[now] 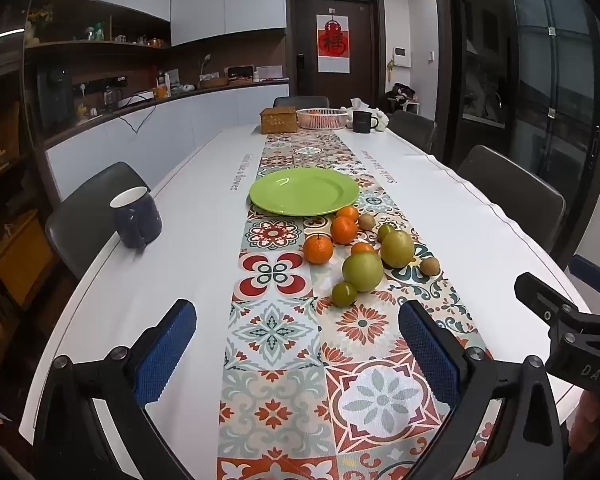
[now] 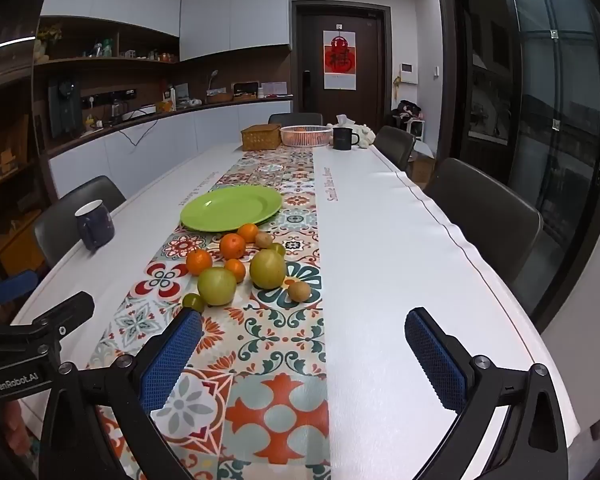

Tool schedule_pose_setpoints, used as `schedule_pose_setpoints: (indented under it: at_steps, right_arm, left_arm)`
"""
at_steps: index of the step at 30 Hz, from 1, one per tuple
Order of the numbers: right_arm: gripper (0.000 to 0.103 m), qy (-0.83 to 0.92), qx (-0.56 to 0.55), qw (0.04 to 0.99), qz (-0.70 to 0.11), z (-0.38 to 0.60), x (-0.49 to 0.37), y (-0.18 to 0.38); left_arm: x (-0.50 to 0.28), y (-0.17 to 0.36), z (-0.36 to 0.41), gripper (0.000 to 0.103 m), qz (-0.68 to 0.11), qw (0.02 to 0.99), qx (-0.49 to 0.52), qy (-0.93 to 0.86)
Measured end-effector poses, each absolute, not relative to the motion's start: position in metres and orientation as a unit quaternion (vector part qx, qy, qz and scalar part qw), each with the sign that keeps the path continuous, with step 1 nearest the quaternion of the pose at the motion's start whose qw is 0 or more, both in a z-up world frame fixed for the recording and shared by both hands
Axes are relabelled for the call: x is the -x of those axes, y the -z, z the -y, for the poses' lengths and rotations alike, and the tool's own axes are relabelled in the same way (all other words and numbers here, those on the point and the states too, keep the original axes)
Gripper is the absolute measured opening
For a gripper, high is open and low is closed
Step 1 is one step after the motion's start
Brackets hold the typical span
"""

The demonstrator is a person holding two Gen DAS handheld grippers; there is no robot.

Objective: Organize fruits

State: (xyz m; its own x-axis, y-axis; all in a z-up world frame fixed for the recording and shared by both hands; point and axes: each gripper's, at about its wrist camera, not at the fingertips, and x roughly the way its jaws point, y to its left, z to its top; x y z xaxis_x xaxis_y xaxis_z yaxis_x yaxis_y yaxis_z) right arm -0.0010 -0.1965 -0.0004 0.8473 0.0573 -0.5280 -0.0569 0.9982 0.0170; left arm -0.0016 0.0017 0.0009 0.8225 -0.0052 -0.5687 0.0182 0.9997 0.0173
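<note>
Far left on the bench point(image 1: 188, 248): a dark blue mug point(image 1: 136, 218) near the edge, standing alone on white cloth. Centre: a patterned runner point(image 1: 276, 344) runs the bench's length. On it, an empty green plate point(image 1: 304, 191). Just in front of the plate, on its right side, the fruit cluster: four oranges point(image 1: 318, 249), two large green fruits point(image 1: 363, 271) close together, two small green ones point(image 1: 344, 294), two brown kiwis point(image 1: 429, 266) at the right fringe. All fruit lies on the runner, none on the plate.

Far end: wicker box point(image 1: 278, 120), pale basket point(image 1: 322, 118), black mug point(image 1: 363, 121).

Left tongs point(image 1: 296, 344): jaws wide, nothing between them, hovering over the runner short of the fruit. Right tongs point(image 2: 304, 340): jaws wide, empty; left pad point(image 2: 172, 360) sits just in front of the nearest small green fruit in the right wrist view, contact unclear.
</note>
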Motion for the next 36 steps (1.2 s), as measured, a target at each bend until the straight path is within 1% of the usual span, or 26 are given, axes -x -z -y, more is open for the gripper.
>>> schedule_pose_setpoints:
  at_steps: [36]
  right_arm:
    - [0.103, -0.033, -0.005, 0.959, -0.280, 0.198, 0.002, 0.003]
  left_arm:
    - [0.009, -0.009, 0.002, 0.103, -0.290, 0.957, -0.015, 0.009]
